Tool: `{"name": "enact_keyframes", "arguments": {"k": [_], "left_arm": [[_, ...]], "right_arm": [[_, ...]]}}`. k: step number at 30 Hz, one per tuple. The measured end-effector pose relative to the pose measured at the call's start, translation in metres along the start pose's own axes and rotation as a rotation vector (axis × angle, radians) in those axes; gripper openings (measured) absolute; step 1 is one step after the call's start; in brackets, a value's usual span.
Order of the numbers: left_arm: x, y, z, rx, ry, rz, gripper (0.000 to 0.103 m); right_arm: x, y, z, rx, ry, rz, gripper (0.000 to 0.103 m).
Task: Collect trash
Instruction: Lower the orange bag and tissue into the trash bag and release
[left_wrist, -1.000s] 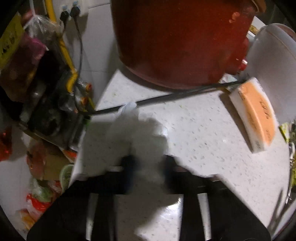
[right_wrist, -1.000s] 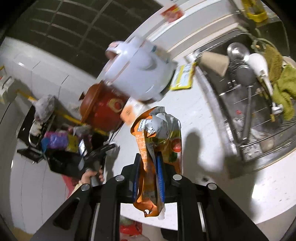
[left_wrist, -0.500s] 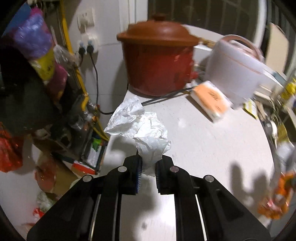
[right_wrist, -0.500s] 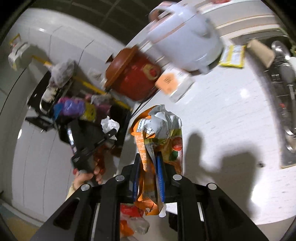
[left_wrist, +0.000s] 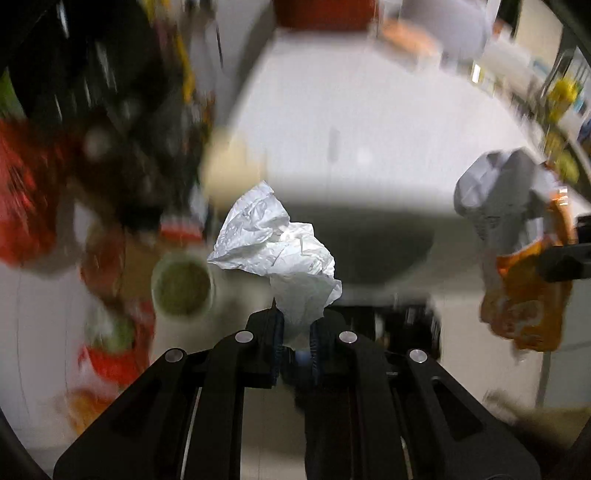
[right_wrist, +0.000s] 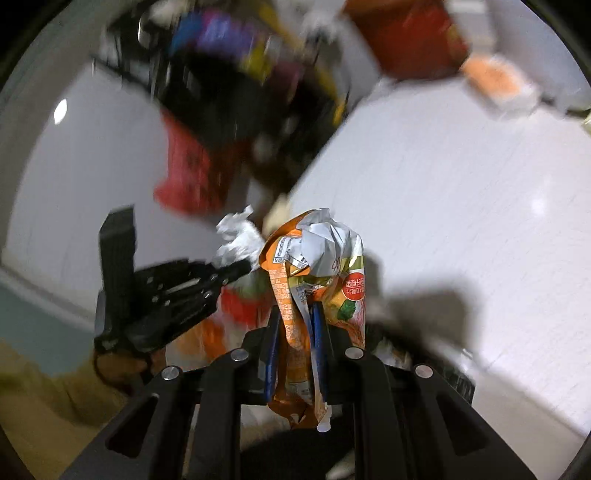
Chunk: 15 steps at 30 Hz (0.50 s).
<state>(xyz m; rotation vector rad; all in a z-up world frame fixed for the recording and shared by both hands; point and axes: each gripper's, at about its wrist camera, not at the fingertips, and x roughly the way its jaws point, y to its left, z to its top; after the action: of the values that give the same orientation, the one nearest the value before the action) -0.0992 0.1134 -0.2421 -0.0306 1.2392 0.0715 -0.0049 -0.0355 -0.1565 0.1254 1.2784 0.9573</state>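
Observation:
My left gripper is shut on a crumpled white paper, which sticks up from its blue pads, held off the left end of the white counter. My right gripper is shut on a crushed orange snack wrapper with a silver lining. In the left wrist view that wrapper hangs at the far right. In the right wrist view the left gripper shows at the left with the white paper at its tip, held by a hand.
Below, left of the counter, lie blurred red bags, a green-filled cup and other rubbish. A red clay pot, an orange sponge and a white cooker stand at the counter's far end. Dark clutter fills the wall side.
Both grippers have swept away from the pot and cooker toward the counter's left end, keeping hold of the paper and the wrapper. The right gripper rolled, and the two now sit closer together.

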Motion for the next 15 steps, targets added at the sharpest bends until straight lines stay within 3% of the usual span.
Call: {"name": "enact_keyframes", "arguments": {"k": [5,11,13,14,15], "left_arm": [[0.127,-0.002,-0.078,-0.033,0.272,-0.086,0.012],[0.263,-0.01,-0.119,-0.056,0.441,-0.089,0.013],[0.299,-0.016,-0.122,-0.046,0.491,-0.057,0.04],[0.313,-0.018,-0.123,-0.035,0.52,-0.027,0.065],[0.319,-0.018,-0.125,-0.028,0.53,-0.008,0.082]], "right_arm": [[0.093,-0.011,-0.057,0.03,0.241,-0.047,0.017],[0.214,-0.089,-0.118,0.14,0.377,-0.214,0.017],[0.249,-0.121,-0.135,0.191,0.381,-0.261,0.018],[0.262,-0.135,-0.142,0.206,0.386,-0.282,0.02],[0.279,-0.152,-0.151,0.223,0.397,-0.324,0.023]]}}
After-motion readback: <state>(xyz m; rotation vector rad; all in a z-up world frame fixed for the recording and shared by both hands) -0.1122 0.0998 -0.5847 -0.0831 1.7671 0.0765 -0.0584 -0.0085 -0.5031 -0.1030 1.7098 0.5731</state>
